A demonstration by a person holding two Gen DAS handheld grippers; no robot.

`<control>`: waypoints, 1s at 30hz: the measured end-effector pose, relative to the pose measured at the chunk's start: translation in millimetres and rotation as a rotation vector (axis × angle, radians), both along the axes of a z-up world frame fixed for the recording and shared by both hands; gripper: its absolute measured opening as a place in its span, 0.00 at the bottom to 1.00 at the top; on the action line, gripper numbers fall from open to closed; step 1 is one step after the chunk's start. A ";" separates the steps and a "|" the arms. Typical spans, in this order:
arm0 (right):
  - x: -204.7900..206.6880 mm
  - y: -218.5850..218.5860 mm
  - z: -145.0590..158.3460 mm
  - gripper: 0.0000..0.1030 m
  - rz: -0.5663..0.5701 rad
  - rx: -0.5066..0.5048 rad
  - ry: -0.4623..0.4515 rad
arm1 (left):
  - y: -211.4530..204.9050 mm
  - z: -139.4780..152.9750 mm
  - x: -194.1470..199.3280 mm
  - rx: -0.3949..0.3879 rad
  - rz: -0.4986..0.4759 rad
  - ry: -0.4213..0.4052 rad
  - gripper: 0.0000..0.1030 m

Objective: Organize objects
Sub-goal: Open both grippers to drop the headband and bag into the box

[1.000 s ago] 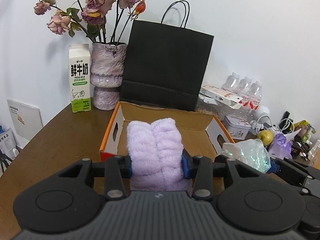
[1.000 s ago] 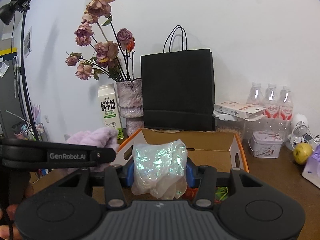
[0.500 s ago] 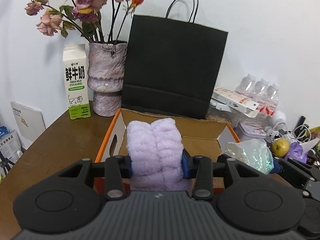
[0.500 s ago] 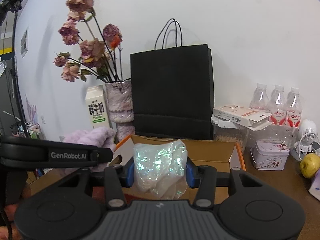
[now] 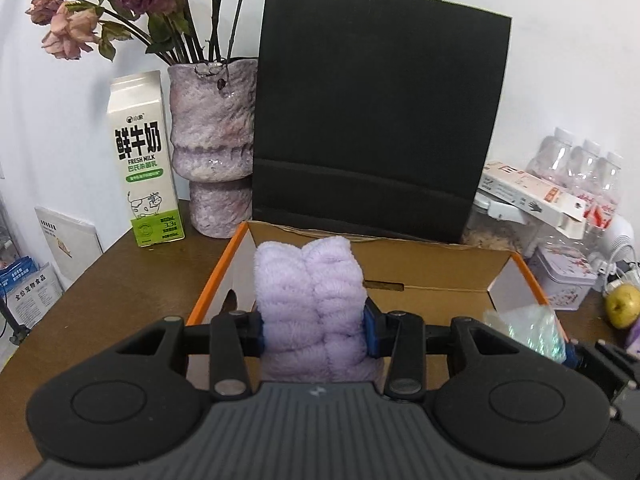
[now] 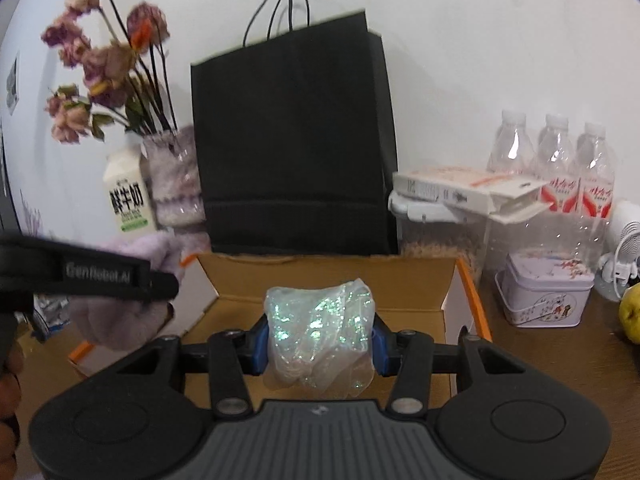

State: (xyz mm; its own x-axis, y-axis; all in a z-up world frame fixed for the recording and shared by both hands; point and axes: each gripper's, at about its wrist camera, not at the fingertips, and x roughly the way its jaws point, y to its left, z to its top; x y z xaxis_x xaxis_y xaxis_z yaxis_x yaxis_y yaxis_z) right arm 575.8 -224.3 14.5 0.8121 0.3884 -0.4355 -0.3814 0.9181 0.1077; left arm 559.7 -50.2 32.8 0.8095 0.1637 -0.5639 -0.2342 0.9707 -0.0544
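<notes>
My left gripper [image 5: 314, 332] is shut on a fluffy lilac towel [image 5: 310, 288], which hangs over the left part of an open cardboard box with orange edges [image 5: 440, 266]. In the right wrist view my right gripper [image 6: 318, 344] is shut on a crumpled iridescent plastic bag [image 6: 320, 324] above the same box [image 6: 332, 280]. The left gripper's black body [image 6: 96, 274] and the lilac towel [image 6: 120, 320] show at the left of that view. The iridescent bag [image 5: 528, 330] peeks in at the right of the left wrist view.
A tall black paper bag [image 5: 380, 120] stands just behind the box. To its left are a purple vase of dried roses [image 5: 212, 140] and a milk carton [image 5: 144, 160]. At the right sit water bottles [image 6: 552, 168], a small tin [image 6: 544, 296], a white carton [image 6: 460, 190] and a yellow fruit [image 5: 622, 306].
Both grippers have moved forward and lower toward the box, each still holding its load. The box, black bag and vase now look larger and nearer.
</notes>
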 end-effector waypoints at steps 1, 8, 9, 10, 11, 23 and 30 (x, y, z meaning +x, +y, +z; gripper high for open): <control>1.6 0.9 -2.4 0.48 0.006 -0.008 0.001 | 0.0 -1.4 2.6 -0.001 0.001 -0.005 0.44; -4.7 4.2 0.9 0.97 -0.009 -0.033 -0.032 | 0.0 -0.7 -1.2 0.056 0.046 -0.092 1.00; -4.8 3.3 1.8 0.98 -0.009 -0.026 -0.029 | 0.3 0.4 -1.9 0.059 0.040 -0.089 1.00; -5.4 2.7 2.7 0.99 -0.011 -0.024 -0.027 | 1.2 1.2 -3.4 0.056 0.040 -0.090 1.00; -6.2 2.6 3.8 0.99 -0.013 -0.027 -0.026 | 2.2 2.2 -6.2 0.052 0.042 -0.097 1.00; -28.4 3.7 20.6 1.00 -0.008 -0.037 -0.051 | 12.3 14.1 -39.6 0.031 0.019 -0.118 1.00; -52.6 3.1 33.3 1.00 -0.018 -0.061 -0.081 | 20.7 23.8 -67.0 0.008 0.015 -0.134 1.00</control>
State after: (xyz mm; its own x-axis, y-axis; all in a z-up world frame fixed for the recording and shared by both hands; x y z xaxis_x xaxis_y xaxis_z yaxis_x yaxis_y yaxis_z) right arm 523.2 -221.2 47.8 0.8523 0.3478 -0.3906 -0.3698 0.9289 0.0204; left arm 492.7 -29.5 56.6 0.8751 0.1800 -0.4491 -0.2395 0.9677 -0.0788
